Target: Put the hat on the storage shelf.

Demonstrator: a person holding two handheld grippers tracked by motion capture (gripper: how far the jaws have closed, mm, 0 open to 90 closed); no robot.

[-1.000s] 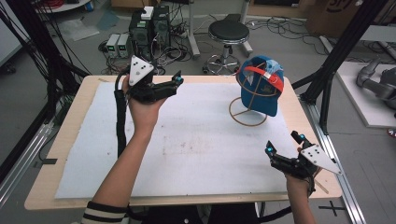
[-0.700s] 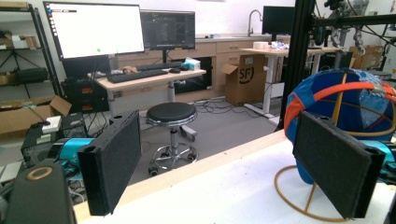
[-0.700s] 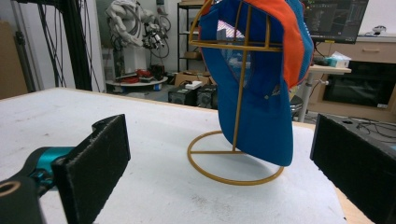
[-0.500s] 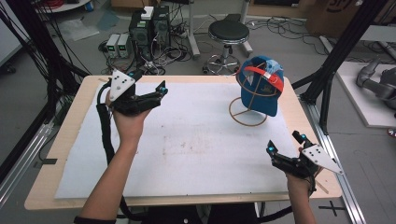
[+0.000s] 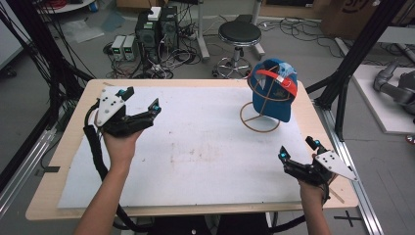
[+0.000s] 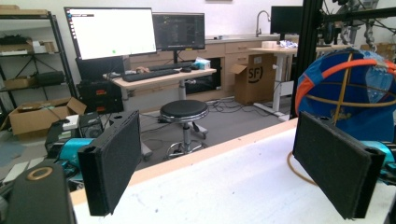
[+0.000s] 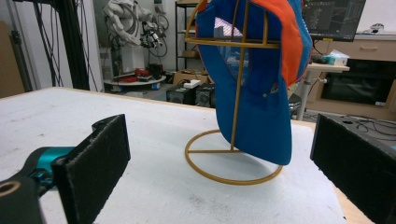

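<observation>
Grippers: two, left gripper and right gripper, both with jaws wide, holding nothing.
Cap: one, blue with orange band, hung on one wire stand, far right of the table.
Stool: one, beyond the table.
Left gripper view: monitors, two.
Right gripper view: stand's ring base.

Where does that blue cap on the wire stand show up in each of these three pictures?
High view: the blue cap hangs at the far right of the table.
Left gripper view: the cap sits at the right edge, beyond the right jaw.
Right gripper view: the cap hangs centre, between the jaws.
Shared landmark: the gold wire stand that carries it.
</observation>
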